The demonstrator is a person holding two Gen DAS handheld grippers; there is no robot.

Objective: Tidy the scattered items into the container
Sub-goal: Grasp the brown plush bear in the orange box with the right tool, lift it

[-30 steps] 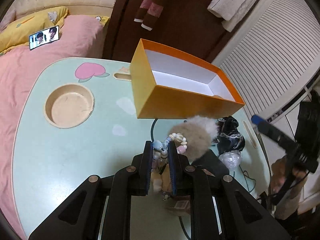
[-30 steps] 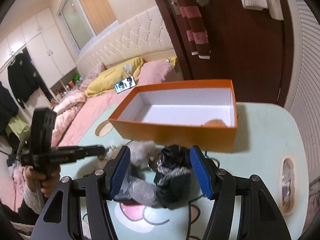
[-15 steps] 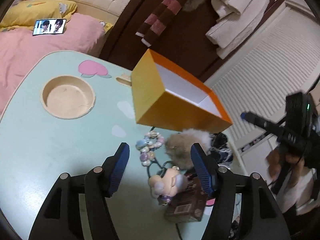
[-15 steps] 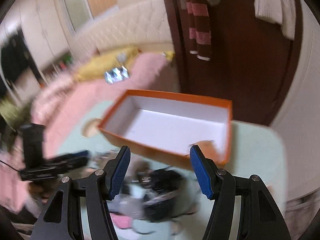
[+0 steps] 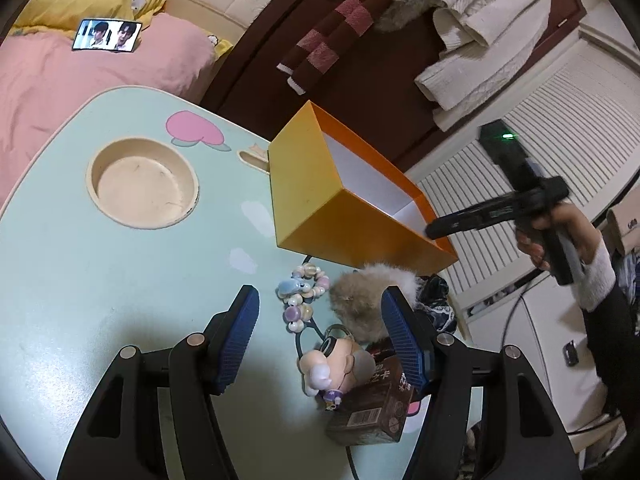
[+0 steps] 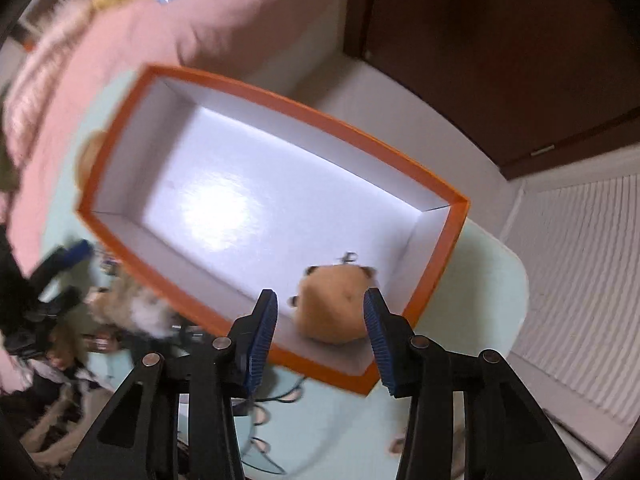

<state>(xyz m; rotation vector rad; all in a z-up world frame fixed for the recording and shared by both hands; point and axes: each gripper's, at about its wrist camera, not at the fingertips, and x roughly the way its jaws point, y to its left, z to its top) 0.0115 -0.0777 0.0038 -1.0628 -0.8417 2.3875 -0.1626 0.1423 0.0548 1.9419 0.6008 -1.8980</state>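
Observation:
The orange box (image 5: pixel 320 208) with a white inside (image 6: pixel 240 200) stands on the mint table (image 5: pixel 100 280). A brown plush toy (image 6: pixel 336 300) lies in its near right corner. My left gripper (image 5: pixel 320 336) is open above a pastel bead bracelet (image 5: pixel 302 292), a beige fur pompom (image 5: pixel 360 300), a small pig-like figure keychain (image 5: pixel 332 364) and a brown carton (image 5: pixel 372 404). A black lacy item (image 5: pixel 436 300) lies beyond the pompom. My right gripper (image 6: pixel 320 328) is open and empty, high over the box's near edge; it also shows in the left wrist view (image 5: pixel 500 208).
A round recess (image 5: pixel 142 184) sits in the table's left part. A pink bed (image 5: pixel 80 80) with a phone (image 5: pixel 107 35) lies behind the table. A dark door (image 5: pixel 360 60) with hung clothes and a white slatted panel (image 5: pixel 540 152) stand beyond the box. The right wrist view is blurred.
My left gripper opened, let go of the bead bracelet and drew back upward. My right gripper rose from the black item and swung over the box.

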